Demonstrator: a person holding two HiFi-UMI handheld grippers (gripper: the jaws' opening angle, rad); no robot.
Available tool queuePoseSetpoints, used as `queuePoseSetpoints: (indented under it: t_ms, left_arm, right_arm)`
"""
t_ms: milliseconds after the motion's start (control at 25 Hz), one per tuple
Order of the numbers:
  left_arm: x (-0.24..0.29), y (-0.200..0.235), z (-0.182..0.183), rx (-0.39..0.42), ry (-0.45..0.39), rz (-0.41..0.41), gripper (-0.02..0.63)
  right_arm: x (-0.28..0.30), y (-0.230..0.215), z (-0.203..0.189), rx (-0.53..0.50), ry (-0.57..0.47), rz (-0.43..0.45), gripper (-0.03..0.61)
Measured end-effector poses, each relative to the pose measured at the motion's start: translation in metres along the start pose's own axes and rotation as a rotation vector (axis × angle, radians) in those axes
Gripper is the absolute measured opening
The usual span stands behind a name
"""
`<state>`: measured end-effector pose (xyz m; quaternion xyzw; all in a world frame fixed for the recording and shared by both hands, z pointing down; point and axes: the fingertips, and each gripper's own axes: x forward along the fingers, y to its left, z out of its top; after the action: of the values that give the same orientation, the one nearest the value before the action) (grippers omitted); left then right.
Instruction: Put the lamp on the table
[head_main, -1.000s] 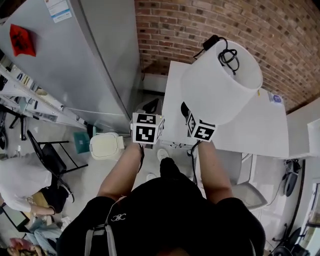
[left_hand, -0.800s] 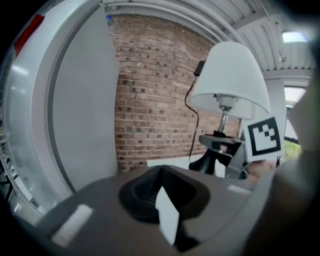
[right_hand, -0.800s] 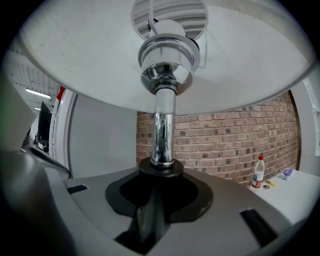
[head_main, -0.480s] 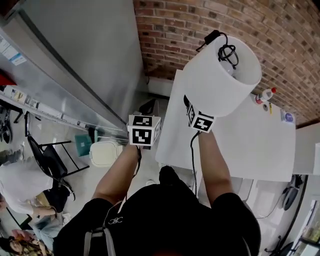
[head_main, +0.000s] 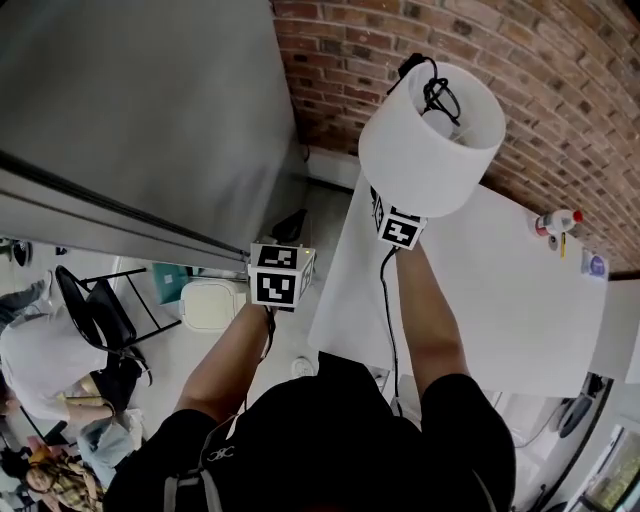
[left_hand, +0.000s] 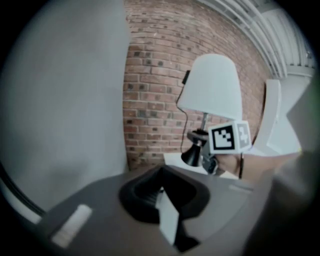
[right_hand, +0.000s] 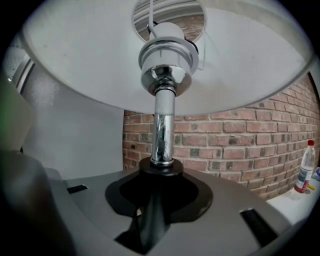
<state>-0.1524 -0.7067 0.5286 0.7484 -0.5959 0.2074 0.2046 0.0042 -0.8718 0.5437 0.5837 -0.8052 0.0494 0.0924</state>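
Red brick wall (head_main: 560, 90) at back w/ white skirting (head_main: 330, 165) along its foot; big plain grey cabinet front (head_main: 140, 120) fills the left. White worktop (head_main: 500, 300) stands against the brick, small red-capped bottle (head_main: 557, 221) near its far right corner. Lower left: pale floor (head_main: 190, 360) w/ black chair (head_main: 95, 310), white lidded bin (head_main: 212, 303), teal box (head_main: 168, 280) & a person in a white top (head_main: 40, 360); light soft & even.

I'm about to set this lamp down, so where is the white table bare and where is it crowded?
Most of the table is bare: the wide white stretch from its left edge near the lamp across to the right. Only the far right corner by the brick wall is occupied, by a bottle and a small blue item.
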Motion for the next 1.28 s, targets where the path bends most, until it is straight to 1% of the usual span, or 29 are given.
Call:
queuePoseSetpoints:
  t_ms: [200,400,640,880,1000,1280]
  left_arm:
    - [0.019,0.02,-0.012,0.005,0.056,0.025,0.0]
    - [0.04,0.033,-0.013,0.01,0.08,0.033,0.0]
    - [0.062,0.046,-0.02,0.016,0.11,0.033,0.0]
    - [0.077,0.05,-0.02,0.033,0.133,0.019,0.0]
    - [0.081,0.051,-0.022,0.041,0.141,0.013,0.0]
    - [0.088,0.05,-0.031,0.054,0.169,-0.004,0.0]
  right_arm:
    - [0.041,-0.001,-0.023,-0.004,0.031,-0.007,0.101]
    - [0.073,-0.005,-0.039,-0.018,0.032,-0.009,0.101]
    - [0.097,-0.009,-0.05,-0.013,0.03,-0.026,0.101]
    - [0.108,-0.013,-0.068,-0.045,0.058,-0.043,0.101]
    - [0.105,-0.012,-0.077,-0.037,0.067,-0.042,0.101]
    - [0.101,-0.016,-0.085,-0.035,0.019,-0.075,0.101]
